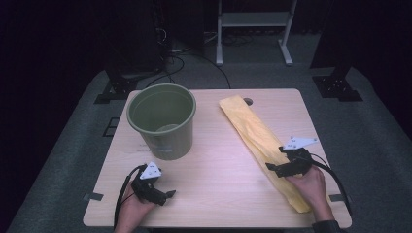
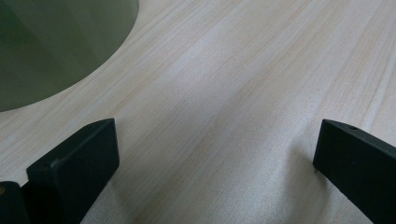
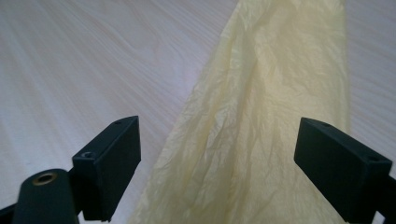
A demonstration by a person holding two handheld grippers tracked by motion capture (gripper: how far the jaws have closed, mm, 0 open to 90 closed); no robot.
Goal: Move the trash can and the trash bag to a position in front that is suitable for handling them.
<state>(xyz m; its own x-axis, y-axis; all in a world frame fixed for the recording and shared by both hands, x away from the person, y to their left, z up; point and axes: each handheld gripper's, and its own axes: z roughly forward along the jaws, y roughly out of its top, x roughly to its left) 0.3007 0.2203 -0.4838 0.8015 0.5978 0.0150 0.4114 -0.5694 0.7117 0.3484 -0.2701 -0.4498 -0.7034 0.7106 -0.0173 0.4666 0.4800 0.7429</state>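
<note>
Green bucket (image 1: 162,120) stands upright beside yellow bag (image 1: 260,143).

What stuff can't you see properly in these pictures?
- Bin: its bottom, in the high view, is dim and partly behind its own wall; the left gripper view's edge cuts off most of it.
- Yellow plastic bag: in the high view the right gripper and hand cover its middle.
- Left gripper: in the high view its jaws are too small to judge; its own view shows them apart.

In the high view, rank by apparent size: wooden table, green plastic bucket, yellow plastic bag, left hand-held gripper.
1. Light wooden table
2. Green plastic bucket and long yellow crinkled plastic bag: too alike to rank
3. Left hand-held gripper
</note>
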